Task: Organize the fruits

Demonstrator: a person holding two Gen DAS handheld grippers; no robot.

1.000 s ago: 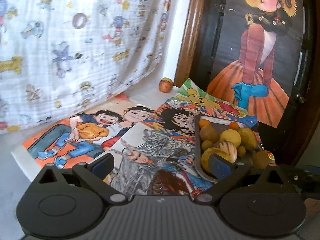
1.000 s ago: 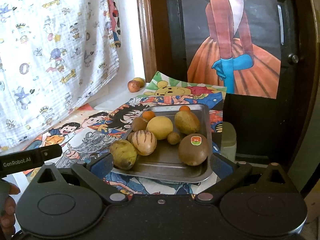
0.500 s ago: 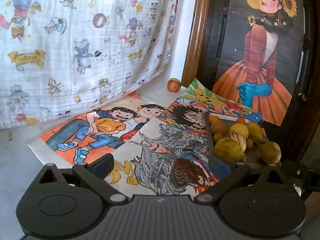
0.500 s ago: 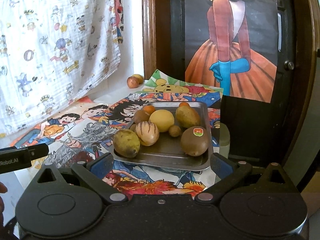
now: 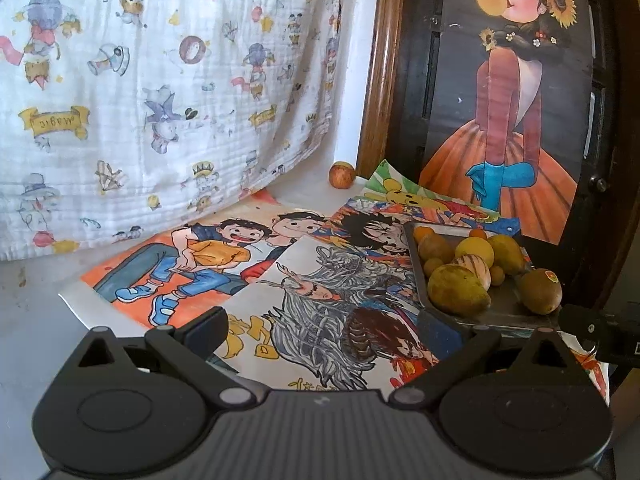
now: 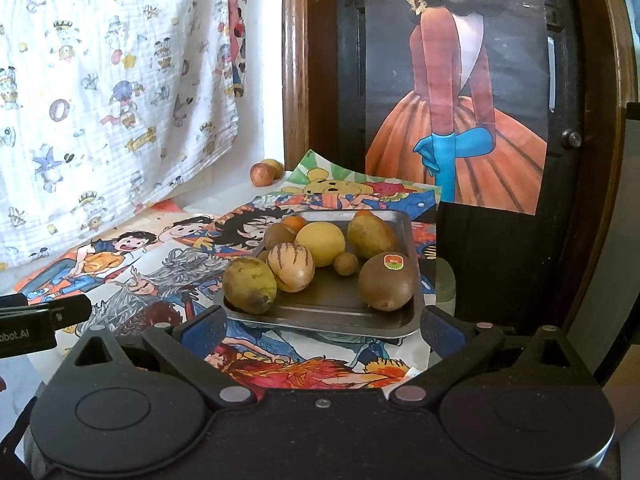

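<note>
Steel tray on the drawing-covered surface carries my fruits: a smooth yellow ball, a striped melon, a fuzzy kiwi. Two more sit well apart by the wall. Both grippers, left and right, hang released and empty. Round, firm fruits could roll; I'd pinch across the middle.

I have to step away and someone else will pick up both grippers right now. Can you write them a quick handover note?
Left gripper: jaws open, empty, over the drawings.
Right gripper: jaws open, empty, just short of the metal tray.
The tray holds most fruit, including a stickered kiwi, a striped fruit and a yellow fruit.
Done: nothing is gripped yet.
Left: two loose fruits sit by the back wall; fruit remains unsorted.
</note>
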